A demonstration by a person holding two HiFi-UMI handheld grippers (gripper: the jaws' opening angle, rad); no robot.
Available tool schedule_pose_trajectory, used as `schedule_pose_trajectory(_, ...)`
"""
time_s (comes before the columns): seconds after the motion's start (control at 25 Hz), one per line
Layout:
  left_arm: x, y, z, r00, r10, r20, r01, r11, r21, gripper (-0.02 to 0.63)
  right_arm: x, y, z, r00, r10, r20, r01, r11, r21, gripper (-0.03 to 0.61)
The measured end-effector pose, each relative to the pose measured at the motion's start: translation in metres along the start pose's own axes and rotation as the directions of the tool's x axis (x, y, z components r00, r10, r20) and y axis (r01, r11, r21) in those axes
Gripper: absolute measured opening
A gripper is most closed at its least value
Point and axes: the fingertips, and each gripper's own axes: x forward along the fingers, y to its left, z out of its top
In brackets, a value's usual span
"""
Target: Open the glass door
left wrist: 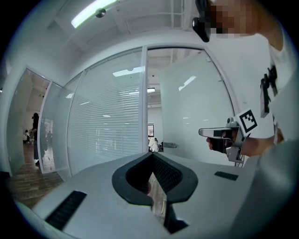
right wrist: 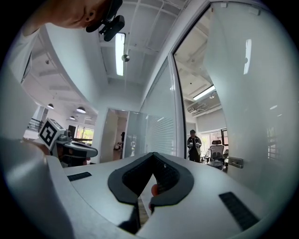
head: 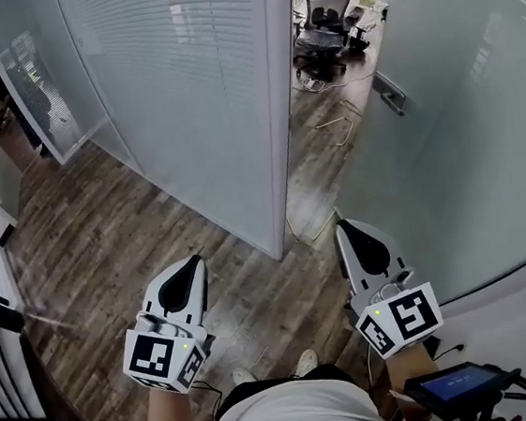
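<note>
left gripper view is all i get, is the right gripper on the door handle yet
Observer: No. The right gripper is shut on nothing, and the door handle sits ahead to its right, untouched.
Operator: is the door open at all
Observer: Yes. The head view shows a gap between the glass door and the frame post, with an office chair visible through it.
Operator: anyone past it
Observer: A person stands inside, beside that chair.
</note>
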Motion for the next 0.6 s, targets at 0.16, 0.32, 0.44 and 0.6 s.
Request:
schedule_pose_trajectory(0.16,-0.016,0.024,0.007,1.0,0.008,0.023,-0.008,1.0,-0.007,0.0,0.011,0.025,0.006,1.0,0.007,-0.009,-0.007,1.0,-0.002,0.001)
schedule_pose_trajectory(0.32,-0.025,0.037,0.008,1.0,0.008,0.03,-0.007,1.0,-0.02,0.0,0.018,0.045,0.004,0.999,0.017,-0.032,-0.017,1.0,-0.013,0.0)
schedule_pose_trajectory(0.44,-0.027,0.039,0.007,0.999,0.0,0.032,0.0,1.0,-0.02,0.0,0.022,0.052,0.002,0.999,0.02,-0.044,-0.021,1.0,-0.017,0.0)
schedule_pose_trajectory(0.6,-0.029,0.04,0.003,0.999,-0.003,0.035,0.004,1.0,-0.025,0.0,0.021,0.053,-0.004,0.999,0.017,-0.047,-0.018,1.0,-0.022,0.0)
